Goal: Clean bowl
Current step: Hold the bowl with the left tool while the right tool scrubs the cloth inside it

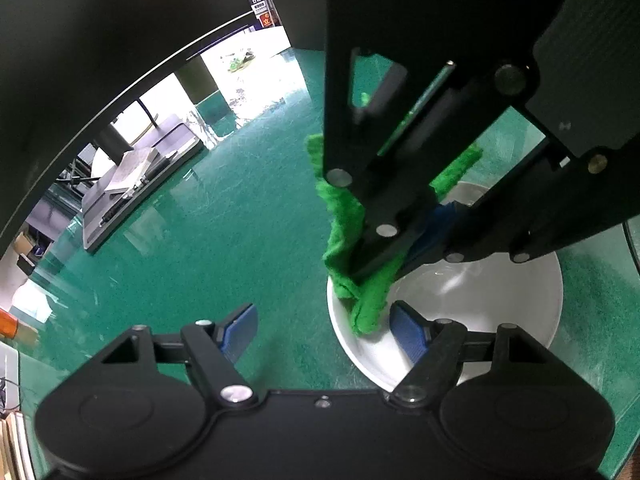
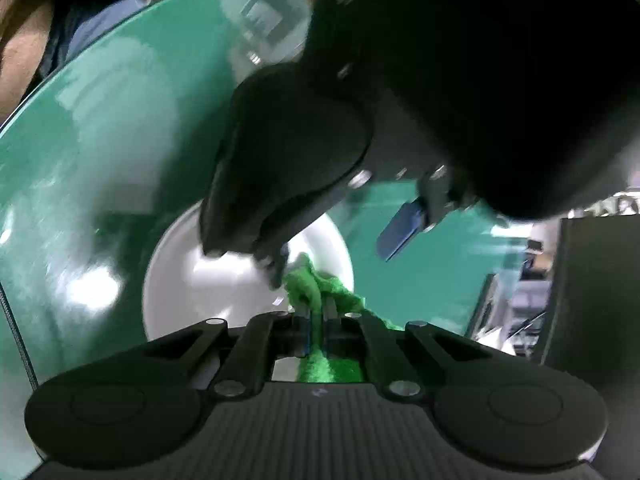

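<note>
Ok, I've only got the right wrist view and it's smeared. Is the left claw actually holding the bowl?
Observer: No. The left claw stands open astride the near rim of the bowl, with one pad inside and the other outside, clear of the rim.
Operator: And where does the cloth lie?
Observer: The green cloth, pinched in the right claw, crosses the rim. Its lower end is on the inner wall and the rest is outside.
</note>
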`<state>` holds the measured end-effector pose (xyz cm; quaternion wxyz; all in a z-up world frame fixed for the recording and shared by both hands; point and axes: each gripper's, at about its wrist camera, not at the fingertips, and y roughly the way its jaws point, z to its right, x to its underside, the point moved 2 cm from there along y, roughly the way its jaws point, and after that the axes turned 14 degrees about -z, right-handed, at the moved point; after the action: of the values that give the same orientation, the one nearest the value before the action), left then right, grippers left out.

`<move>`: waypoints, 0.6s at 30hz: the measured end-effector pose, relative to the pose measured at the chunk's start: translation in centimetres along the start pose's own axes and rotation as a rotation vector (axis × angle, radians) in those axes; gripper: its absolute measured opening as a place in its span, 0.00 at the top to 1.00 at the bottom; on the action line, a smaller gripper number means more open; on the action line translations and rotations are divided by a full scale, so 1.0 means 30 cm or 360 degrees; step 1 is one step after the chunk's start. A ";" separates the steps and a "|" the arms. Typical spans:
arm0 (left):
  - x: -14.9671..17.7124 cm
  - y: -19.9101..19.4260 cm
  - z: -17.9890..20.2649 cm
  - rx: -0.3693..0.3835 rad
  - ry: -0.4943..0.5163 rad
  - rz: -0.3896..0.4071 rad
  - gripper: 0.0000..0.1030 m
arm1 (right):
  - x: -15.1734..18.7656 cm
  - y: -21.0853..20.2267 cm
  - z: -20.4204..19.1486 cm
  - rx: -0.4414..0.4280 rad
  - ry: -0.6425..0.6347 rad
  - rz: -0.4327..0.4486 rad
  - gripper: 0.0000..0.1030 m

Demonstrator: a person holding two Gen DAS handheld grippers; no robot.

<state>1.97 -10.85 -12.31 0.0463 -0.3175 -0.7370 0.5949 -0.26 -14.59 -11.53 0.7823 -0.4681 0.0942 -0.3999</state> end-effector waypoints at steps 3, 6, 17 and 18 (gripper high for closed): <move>0.000 0.002 -0.001 -0.0004 -0.0002 0.0002 0.29 | 0.014 0.005 -0.013 -0.0142 0.0004 -0.0093 0.96; -0.003 0.001 0.003 -0.0015 0.0009 0.0001 0.29 | 0.019 0.013 -0.011 -0.0490 0.0150 -0.0087 0.94; -0.008 0.003 0.011 -0.0027 0.0023 0.0002 0.28 | 0.037 0.010 -0.005 -0.0552 0.0179 -0.0056 0.95; -0.009 0.004 0.011 -0.0026 0.0021 0.0002 0.29 | 0.034 0.010 -0.007 -0.0399 0.0145 -0.0063 0.95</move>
<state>2.09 -11.25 -12.43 0.0483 -0.3221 -0.7414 0.5868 0.46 -15.37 -11.67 0.7046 -0.5451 0.1696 -0.4214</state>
